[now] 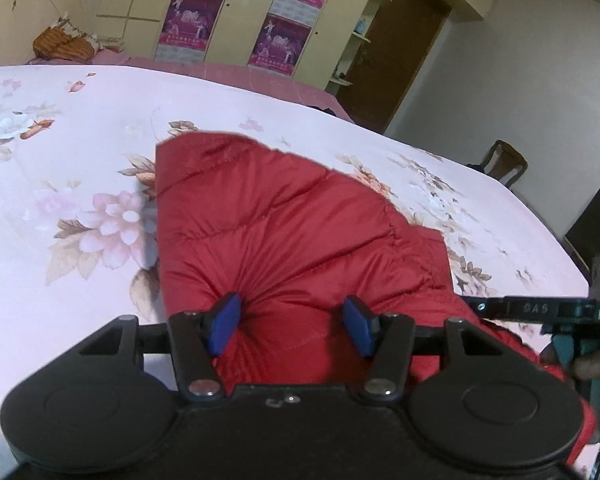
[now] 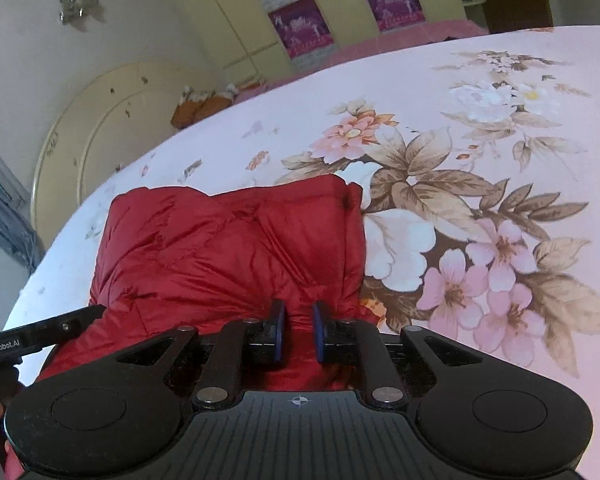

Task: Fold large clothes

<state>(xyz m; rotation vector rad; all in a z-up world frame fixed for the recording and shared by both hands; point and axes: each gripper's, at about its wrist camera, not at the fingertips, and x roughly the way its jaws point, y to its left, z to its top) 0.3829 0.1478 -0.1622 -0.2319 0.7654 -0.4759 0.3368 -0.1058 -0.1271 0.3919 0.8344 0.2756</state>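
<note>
A red quilted down jacket [image 1: 284, 224] lies folded on the floral bedspread [image 1: 60, 184]; it also shows in the right wrist view [image 2: 228, 248]. My left gripper [image 1: 292, 324] has its blue pads [image 1: 224, 322] wide apart, pressed into the near edge of the jacket with puffy fabric bulging between them. My right gripper [image 2: 298, 330] has its pads [image 2: 278, 330] closer together with a fold of the jacket's near edge between them. Each gripper shows at the edge of the other's view: the right one [image 1: 540, 312] and the left one [image 2: 40, 336].
The bed fills both views, with a pink sheet edge [image 1: 260, 76] at the far side. An orange-brown bundle [image 1: 64, 44] lies by the cream headboard [image 2: 84, 120]. Wardrobes with purple posters [image 1: 284, 40], a brown door [image 1: 396, 52] and a wooden chair [image 1: 504, 160] stand beyond.
</note>
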